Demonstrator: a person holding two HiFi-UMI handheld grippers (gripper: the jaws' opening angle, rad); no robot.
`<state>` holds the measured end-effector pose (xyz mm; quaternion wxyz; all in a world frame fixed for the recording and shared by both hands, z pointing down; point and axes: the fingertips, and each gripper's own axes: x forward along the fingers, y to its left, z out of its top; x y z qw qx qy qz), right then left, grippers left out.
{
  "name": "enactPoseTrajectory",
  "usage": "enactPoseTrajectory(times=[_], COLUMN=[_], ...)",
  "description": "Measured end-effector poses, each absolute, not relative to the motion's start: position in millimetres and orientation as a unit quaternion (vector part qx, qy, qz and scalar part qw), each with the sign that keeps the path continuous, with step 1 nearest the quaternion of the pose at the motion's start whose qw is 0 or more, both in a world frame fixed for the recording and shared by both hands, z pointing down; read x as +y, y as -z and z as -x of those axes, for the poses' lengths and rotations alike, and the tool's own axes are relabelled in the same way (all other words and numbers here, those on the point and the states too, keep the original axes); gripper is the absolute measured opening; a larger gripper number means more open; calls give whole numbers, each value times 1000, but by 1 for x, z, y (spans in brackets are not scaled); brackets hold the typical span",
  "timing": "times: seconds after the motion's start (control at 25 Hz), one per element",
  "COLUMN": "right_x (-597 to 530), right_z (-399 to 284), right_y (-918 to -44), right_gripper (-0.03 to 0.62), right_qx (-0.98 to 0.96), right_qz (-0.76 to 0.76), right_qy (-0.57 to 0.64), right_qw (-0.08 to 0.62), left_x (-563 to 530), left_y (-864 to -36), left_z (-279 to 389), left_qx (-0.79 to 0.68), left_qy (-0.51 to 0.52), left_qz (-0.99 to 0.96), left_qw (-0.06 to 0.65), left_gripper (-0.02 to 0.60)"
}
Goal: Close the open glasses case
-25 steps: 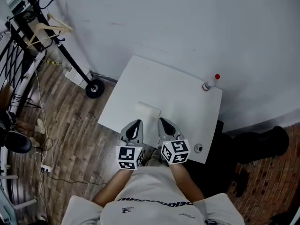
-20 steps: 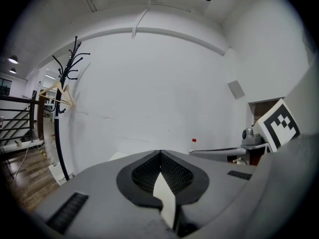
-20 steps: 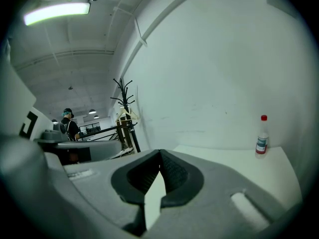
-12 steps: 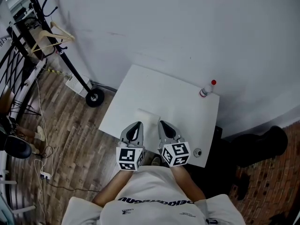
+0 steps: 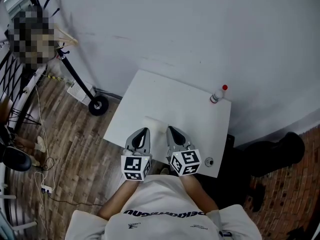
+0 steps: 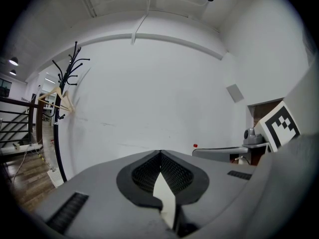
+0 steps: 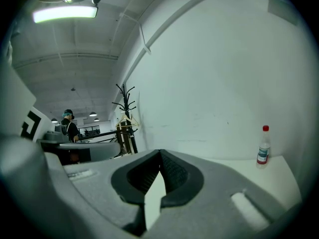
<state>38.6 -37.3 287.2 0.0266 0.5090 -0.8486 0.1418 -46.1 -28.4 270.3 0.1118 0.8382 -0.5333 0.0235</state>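
While I hover at the near edge of the white square table [image 5: 195,114], my left hand-held gripper [image 5: 143,131] and right hand-held gripper [image 5: 170,129] are both clenched, empty; the pale rectangular glasses case [image 5: 157,123] lies between their tips.

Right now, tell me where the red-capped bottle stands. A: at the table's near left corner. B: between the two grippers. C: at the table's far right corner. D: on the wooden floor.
C: the head view shows the bottle upright at the far right corner of the white table, near the wall.
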Motion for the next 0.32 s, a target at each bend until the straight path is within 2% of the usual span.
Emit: enactPoseTrajectory(times=[0.32], right_x=[-42], right_z=[-23], right_y=[-286], right_gripper=[-5], right_qx=[-851], right_qz=[-507], right_qy=[-133], right_qw=[27], left_x=[-34], left_y=[-267], left_z=[61], left_qx=[-535], left_qy=[-17], left_qz=[-838], left_qw=[107], left_gripper=[-3])
